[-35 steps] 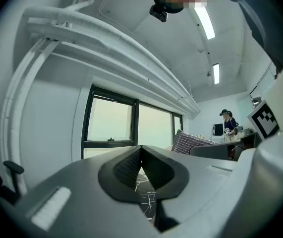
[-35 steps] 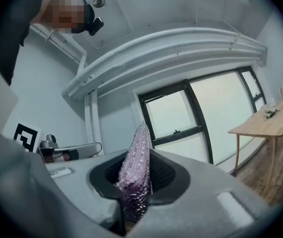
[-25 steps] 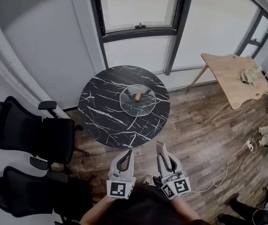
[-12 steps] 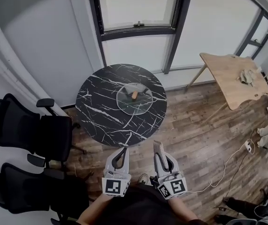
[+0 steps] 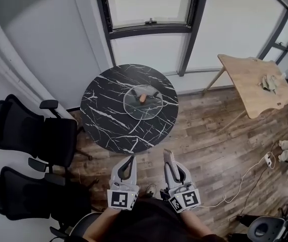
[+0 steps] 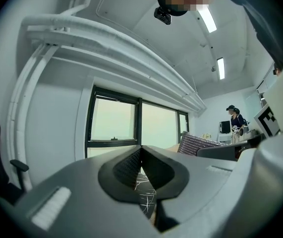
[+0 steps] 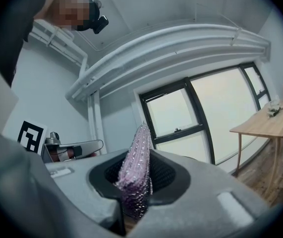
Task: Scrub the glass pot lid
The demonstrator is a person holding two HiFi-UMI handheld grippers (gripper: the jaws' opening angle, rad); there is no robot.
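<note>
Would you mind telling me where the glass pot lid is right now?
In the head view, the round glass pot lid lies on the black marble round table, right of its centre, below the window.

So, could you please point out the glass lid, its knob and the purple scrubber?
glass lid [image 5: 149,112]: head view, clear pane near its rim.
knob [image 5: 142,98]: head view, its top.
purple scrubber [image 7: 137,158]: right gripper view, mid-length.

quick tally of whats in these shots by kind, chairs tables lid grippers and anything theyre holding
office chairs: 2
tables: 2, marble table and wooden table
glass pot lid: 1
grippers: 2, left gripper and right gripper
purple scrubbing cloth: 1, held in the right gripper's jaws
total: 8
</note>
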